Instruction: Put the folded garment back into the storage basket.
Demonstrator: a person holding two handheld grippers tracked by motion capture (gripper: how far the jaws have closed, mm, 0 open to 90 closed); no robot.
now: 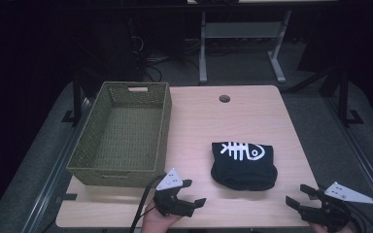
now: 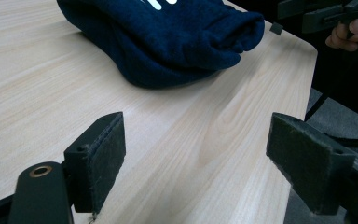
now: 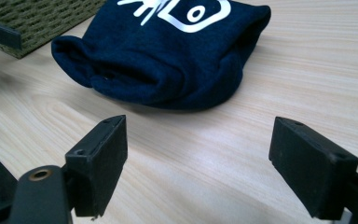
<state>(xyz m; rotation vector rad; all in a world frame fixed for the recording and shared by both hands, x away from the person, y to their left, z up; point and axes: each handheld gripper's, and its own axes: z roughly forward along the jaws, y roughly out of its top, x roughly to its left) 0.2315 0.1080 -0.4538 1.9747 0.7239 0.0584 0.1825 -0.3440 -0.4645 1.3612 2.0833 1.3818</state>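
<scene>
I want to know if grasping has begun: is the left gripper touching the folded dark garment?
Apart: the left gripper view shows bare table between the left gripper and the garment.

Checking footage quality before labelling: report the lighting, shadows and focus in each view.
High view: dim, dark surroundings, the table evenly lit, the folded dark garment nearly featureless. Left gripper view: garment sharp, soft shadow beneath; jaws slightly blurred. Right gripper view: white print crisp, woven basket softer at the edge.
</scene>
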